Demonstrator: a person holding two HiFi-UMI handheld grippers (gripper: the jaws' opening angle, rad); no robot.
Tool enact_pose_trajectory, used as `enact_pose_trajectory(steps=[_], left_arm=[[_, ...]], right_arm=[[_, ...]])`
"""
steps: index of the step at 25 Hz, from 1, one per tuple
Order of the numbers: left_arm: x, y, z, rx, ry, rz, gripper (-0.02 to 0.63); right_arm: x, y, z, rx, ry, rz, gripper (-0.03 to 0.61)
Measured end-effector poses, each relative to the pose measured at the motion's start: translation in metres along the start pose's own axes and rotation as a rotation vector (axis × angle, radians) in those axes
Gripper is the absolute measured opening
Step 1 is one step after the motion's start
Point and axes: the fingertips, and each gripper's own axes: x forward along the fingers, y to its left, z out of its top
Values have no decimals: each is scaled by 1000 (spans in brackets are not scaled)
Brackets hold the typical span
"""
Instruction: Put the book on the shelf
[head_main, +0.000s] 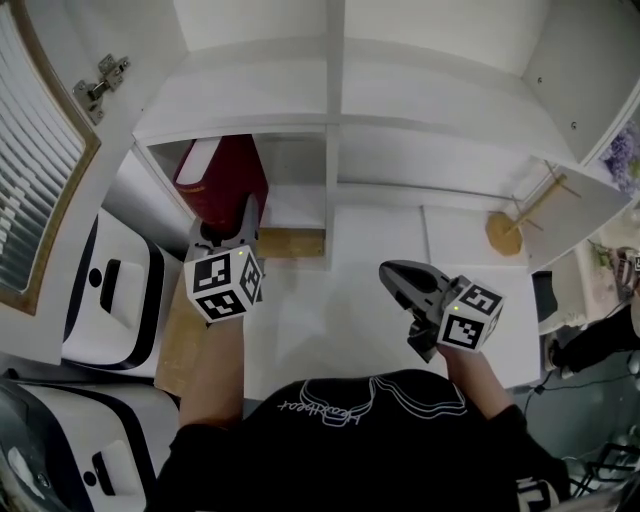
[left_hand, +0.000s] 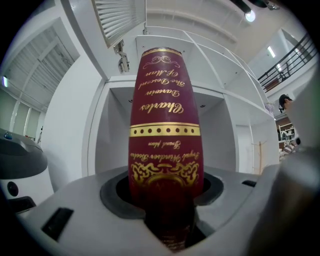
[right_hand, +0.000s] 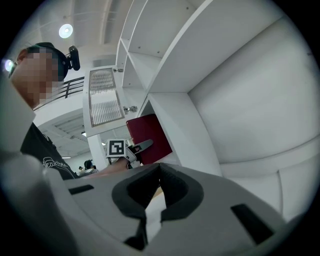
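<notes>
A dark red book with gold lettering on its spine stands upright in my left gripper, which is shut on it at the spine's lower end. The book is at the mouth of the lower left compartment of the white shelf unit. In the right gripper view the red book and the left gripper show against the same opening. My right gripper hangs lower and to the right over the white counter. Its jaws are shut, with nothing between them.
A louvred cabinet door stands open at the left. A vertical divider separates the shelf's compartments. A wooden strip lies below the left compartment. A round wooden stand sits at the right. White-and-black machines stand at the lower left.
</notes>
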Motion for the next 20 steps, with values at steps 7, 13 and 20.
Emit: enact_pose_trajectory(steps=[7, 13, 20], left_arm=[[24, 2, 0, -6, 6, -15, 222], [46, 3, -9, -14, 58, -35, 222], [60, 4, -10, -16, 60, -17, 222]], right_arm=[[3, -5, -7, 13, 20, -2, 6], [7, -6, -12, 21, 37, 4, 6], [12, -10, -14, 29, 46, 9, 6]])
